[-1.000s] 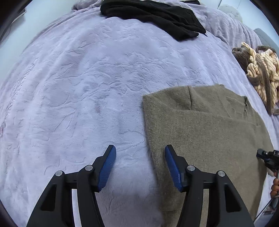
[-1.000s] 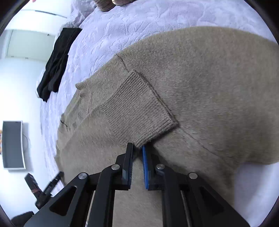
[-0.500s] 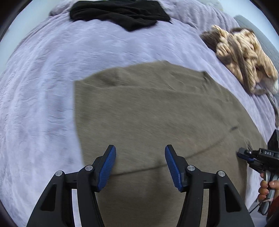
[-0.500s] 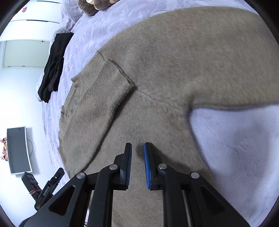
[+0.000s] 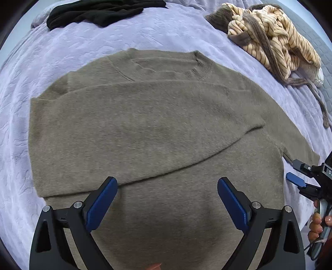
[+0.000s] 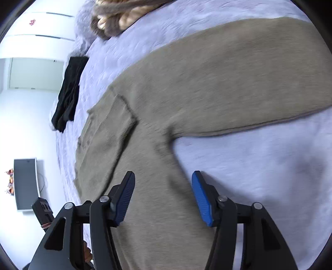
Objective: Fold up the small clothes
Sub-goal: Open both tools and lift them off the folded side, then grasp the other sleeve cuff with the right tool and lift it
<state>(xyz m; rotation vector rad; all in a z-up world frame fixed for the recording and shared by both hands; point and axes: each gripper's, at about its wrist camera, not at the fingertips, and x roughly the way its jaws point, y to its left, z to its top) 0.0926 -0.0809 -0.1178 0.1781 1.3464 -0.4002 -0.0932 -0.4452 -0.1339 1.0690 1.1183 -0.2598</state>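
An olive-brown knit sweater (image 5: 157,128) lies flat on the lavender bedspread (image 5: 62,52), with one sleeve folded across its chest. My left gripper (image 5: 167,182) hovers over the sweater's lower body. Its jaws are opening wide and nothing is between them. My right gripper (image 6: 163,176) hangs over the sweater's (image 6: 207,87) side near the armpit. Its jaws are also opening and hold nothing. The other sleeve stretches out over the bedspread (image 6: 259,166). The right gripper (image 5: 292,170) also shows at the right edge of the left wrist view, held by a hand (image 5: 315,224).
A black garment (image 5: 99,10) lies at the far edge of the bed. A beige-and-brown striped garment (image 5: 269,35) is heaped at the far right. The right wrist view shows the black garment (image 6: 68,93), white walls and a dark screen (image 6: 26,184).
The left gripper moved from the bare bedspread to over the sweater, and its jaws spread wider. The right gripper drew back from the folded sleeve's cuff, and its jaws went from shut to apart.
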